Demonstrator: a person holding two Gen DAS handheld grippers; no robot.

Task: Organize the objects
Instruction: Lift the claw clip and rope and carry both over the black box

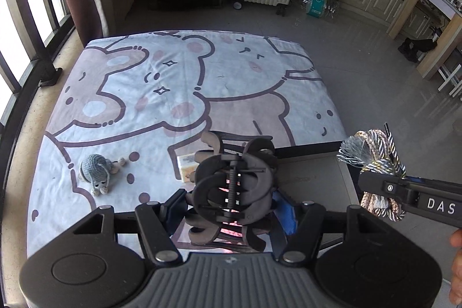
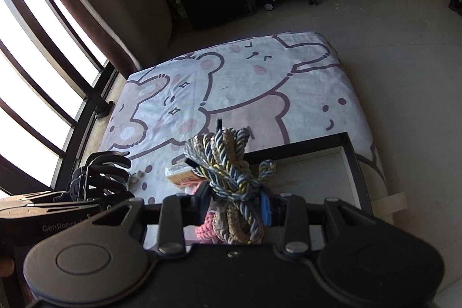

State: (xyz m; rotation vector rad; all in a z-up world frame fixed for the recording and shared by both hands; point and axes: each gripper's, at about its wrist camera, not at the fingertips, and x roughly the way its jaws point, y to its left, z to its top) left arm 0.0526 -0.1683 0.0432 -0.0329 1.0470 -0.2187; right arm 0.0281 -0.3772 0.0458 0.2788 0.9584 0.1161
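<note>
Two grippers are loaded as I look down on the cartoon-bear bedsheet (image 1: 179, 82) covering the table. At about four o'clock in the right wrist view sits the black-framed tray (image 2: 350, 155), its pale floor bare where I can see it; I judge it the likely drop spot.

My left gripper (image 1: 231, 207) is clamped on a dark claw hair clip (image 1: 231, 186), held up over the sheet's near edge. It looks light and rigid, but its curved teeth and spring could snag or snap, so I judge the hinge body the safest place to pinch, roughly where the fingers seem to sit.

My right gripper (image 2: 234, 207) is closed around a bundle of twisted cord (image 2: 228, 163), gold, blue and silver, held above the tray's near-left corner. It looks soft and limp, so loose loops may sag or catch; gripping across the knotted middle seems best.

Left on the sheet are a small yellow packet (image 2: 180, 175) at twelve o'clock just beyond the cord, and a grey crocheted toy (image 1: 96, 171) at nine o'clock in the left view.
</note>
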